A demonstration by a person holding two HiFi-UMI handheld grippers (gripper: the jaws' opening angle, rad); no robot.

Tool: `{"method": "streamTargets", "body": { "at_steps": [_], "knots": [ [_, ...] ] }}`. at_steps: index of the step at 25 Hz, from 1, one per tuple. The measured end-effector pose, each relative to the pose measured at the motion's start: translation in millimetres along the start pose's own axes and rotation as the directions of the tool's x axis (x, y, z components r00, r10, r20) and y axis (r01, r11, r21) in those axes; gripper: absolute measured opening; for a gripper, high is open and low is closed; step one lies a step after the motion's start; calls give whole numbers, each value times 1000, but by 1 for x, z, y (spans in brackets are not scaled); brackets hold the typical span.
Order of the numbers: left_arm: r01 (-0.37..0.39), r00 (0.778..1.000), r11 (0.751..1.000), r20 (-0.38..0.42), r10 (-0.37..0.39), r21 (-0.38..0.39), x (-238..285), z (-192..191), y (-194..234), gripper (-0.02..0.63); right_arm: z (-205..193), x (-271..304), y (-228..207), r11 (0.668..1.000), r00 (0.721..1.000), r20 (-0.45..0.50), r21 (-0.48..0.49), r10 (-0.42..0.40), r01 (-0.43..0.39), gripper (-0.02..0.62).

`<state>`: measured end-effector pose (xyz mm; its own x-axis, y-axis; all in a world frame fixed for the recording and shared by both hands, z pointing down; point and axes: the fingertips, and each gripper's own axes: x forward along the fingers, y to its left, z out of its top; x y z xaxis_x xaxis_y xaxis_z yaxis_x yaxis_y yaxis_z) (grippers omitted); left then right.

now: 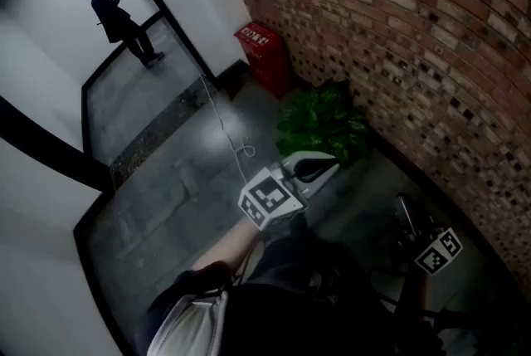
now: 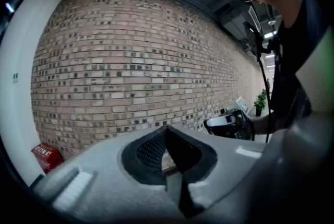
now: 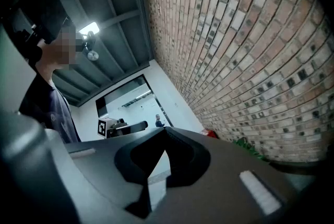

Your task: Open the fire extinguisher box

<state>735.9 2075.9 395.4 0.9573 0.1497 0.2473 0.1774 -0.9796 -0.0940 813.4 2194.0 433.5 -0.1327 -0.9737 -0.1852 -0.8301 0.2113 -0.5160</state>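
Left gripper (image 2: 167, 133): jaws pressed together, nothing between them; faces the brick wall (image 2: 135, 56).
Right gripper (image 3: 164, 133): jaws closed tip to tip, empty.
Fire extinguisher box (image 1: 264, 57): red, at the foot of the brick wall near the corner, well apart from both grippers.
Plant (image 1: 323, 126): green, beside the wall, between box and grippers.
Cable (image 1: 224, 122): white, trailing over the grey floor (image 1: 166, 205).
Person (image 1: 120, 21): standing beyond the doorway, far off.
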Motion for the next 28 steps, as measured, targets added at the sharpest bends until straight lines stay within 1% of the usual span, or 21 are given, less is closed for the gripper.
{"method": "streamTargets", "body": {
  "at_steps": [4,8,12,17,20,24,28],
  "knots": [
    [-42,999,999,17,43,-28,-24,-2,25,-2,-2,28,12,999,998,-33,11,48,-47,2],
    [-113,992,992,51,116,-51,-52,-1,72,0,-3,75,17,995,993,-73,-9,95,-96,2],
    [-167,983,982,67,173,-82,-84,-10,123,0,-12,139,25,990,983,-118,-7,138,-140,2],
    [-232,967,968,86,240,-96,-116,-26,184,0,-27,223,31,978,961,-199,-45,190,-202,2],
    [-260,958,958,91,272,-120,-131,-39,215,0,-36,264,31,974,949,-239,-43,206,-223,2],
    [-299,946,940,79,315,-166,-156,-59,248,-1,-53,307,34,969,926,-303,-27,224,-244,2],
    [-333,934,923,69,351,-195,-177,-74,275,0,-71,339,38,962,898,-362,-8,252,-273,2]
  ]
}}
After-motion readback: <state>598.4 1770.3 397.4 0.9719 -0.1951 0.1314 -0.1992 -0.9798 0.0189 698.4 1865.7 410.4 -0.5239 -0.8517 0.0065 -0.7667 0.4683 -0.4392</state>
